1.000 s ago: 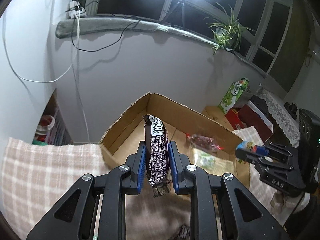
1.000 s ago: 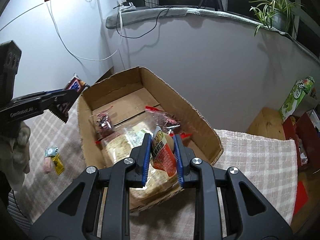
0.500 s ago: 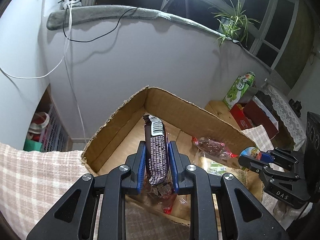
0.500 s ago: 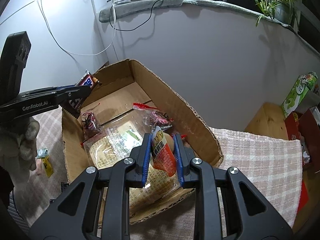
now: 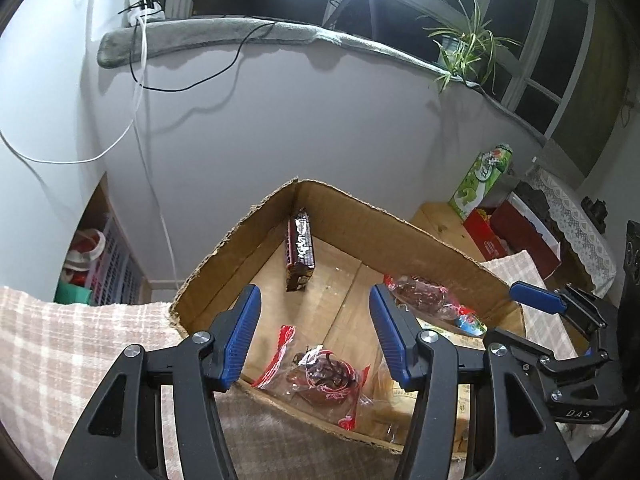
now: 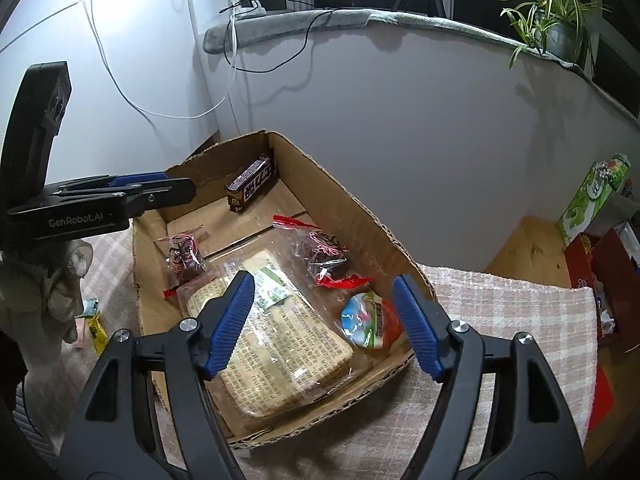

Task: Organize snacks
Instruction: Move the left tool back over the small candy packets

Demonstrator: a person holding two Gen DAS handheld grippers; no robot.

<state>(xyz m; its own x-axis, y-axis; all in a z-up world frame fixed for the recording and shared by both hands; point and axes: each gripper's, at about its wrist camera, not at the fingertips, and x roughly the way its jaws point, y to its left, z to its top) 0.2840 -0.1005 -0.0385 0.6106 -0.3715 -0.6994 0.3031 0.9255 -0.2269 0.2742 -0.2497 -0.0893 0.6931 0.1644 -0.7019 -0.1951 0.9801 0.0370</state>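
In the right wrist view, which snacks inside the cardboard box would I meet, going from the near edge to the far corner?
Flat bread pack → red-trimmed clear bag → dark chocolate bar, leaning in the far corner of the cardboard box.

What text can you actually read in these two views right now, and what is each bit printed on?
"GenRobot.AI": side of the left hand-held gripper.
"DAS": body of the right hand-held gripper.
Chocolate bar in the cardboard box: white lettering, too blurred to read.
Flat clear packet: dense small print, unreadable.
Round snack pack: unreadable.
Green carton: lettering too small.
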